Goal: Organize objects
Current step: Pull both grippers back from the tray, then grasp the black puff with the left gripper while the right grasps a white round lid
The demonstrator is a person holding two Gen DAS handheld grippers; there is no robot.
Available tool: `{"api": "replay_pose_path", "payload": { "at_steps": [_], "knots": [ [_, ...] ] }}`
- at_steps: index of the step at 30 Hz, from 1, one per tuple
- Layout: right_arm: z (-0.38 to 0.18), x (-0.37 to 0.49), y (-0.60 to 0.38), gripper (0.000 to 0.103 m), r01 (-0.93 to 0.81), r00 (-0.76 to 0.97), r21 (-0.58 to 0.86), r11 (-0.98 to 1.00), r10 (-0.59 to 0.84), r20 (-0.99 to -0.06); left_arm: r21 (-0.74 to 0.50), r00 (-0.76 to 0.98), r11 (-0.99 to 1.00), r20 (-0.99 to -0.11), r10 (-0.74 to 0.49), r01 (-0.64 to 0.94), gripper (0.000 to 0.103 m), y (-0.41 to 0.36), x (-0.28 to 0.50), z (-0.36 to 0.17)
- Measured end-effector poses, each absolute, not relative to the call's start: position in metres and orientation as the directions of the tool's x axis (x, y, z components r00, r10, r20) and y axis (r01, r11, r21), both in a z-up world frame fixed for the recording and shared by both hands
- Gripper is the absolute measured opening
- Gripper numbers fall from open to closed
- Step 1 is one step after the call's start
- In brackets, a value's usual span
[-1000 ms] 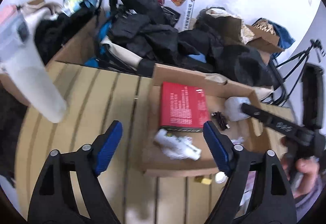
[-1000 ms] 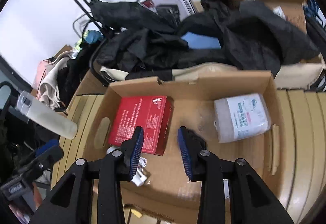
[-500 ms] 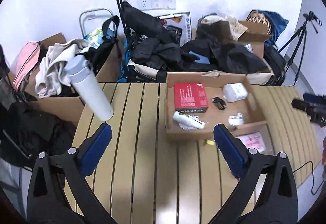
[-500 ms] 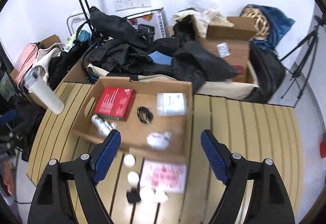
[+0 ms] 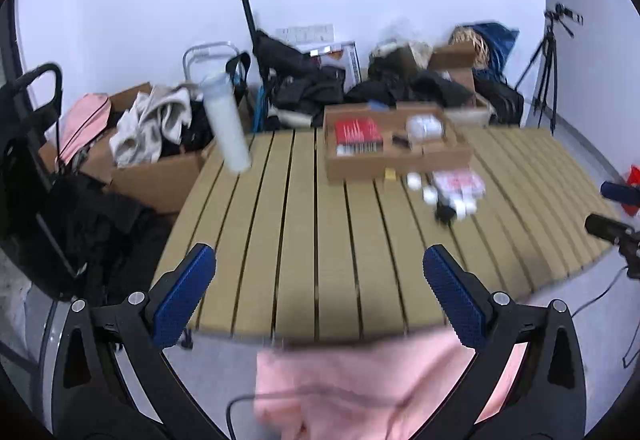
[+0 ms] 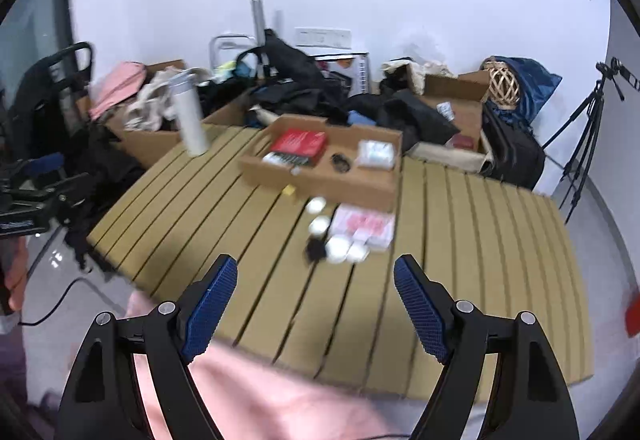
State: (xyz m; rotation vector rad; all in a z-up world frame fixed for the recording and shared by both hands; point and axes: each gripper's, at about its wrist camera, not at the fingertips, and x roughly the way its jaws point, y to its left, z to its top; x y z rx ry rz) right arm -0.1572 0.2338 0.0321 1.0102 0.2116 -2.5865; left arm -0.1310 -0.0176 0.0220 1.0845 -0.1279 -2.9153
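One slatted bench (image 6: 460, 240) carries one cardboard box (image 6: 320, 179) at its far side holding one red packet (image 6: 298, 141). One white bottle (image 6: 188, 115) stands far left. Left gripper (image 5: 320, 296) and right gripper (image 6: 316, 300) hover near, both wide and empty.

Bright even room light; motion blur throughout; fisheye-bent, dark-vignetted edges.
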Motion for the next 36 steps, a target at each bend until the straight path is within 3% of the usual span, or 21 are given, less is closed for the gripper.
{"api": "replay_pose_path", "payload": {
  "at_steps": [4, 7, 17, 23, 28, 36],
  "knots": [
    [-0.001, -0.112, 0.241, 0.084, 0.328, -0.671, 0.060, -0.943, -0.277, -0.688, 0.028, -0.695, -0.999, -0.719, 0.005, -0.036, 0.103, -0.014, -0.100, -0.007],
    [-0.019, -0.095, 0.249, 0.084, 0.318, -0.646, 0.180, -0.931, -0.352, -0.677, 0.055, -0.692, -0.997, -0.722, 0.000, -0.057, 0.103, -0.004, -0.096, -0.007],
    [-0.028, -0.097, 0.256, 0.084, 0.272, -0.658, 0.166, -0.948, -0.309, -0.687, 0.026, -0.712, -0.998, -0.702, 0.016, -0.049, 0.103, 0.000, -0.098, -0.015],
    [-0.058, -0.112, 0.264, 0.084, 0.243, -0.631, 0.151, -0.958, -0.274, -0.725, -0.036, -0.661, -0.994, -0.744, 0.096, -0.104, 0.103, 0.016, -0.140, -0.053],
    [-0.077, -0.146, 0.278, 0.084, 0.205, -0.610, 0.160, -0.966, -0.254, -0.751, -0.207, -0.607, -0.964, -0.749, 0.267, -0.169, 0.103, 0.054, -0.216, -0.078],
    [-0.099, -0.210, 0.295, 0.084, 0.176, -0.571, 0.176, -0.968, -0.247, -0.783, -0.238, -0.519, -0.951, -0.798, 0.307, -0.196, 0.075, 0.112, -0.340, -0.135]
  ]
}}
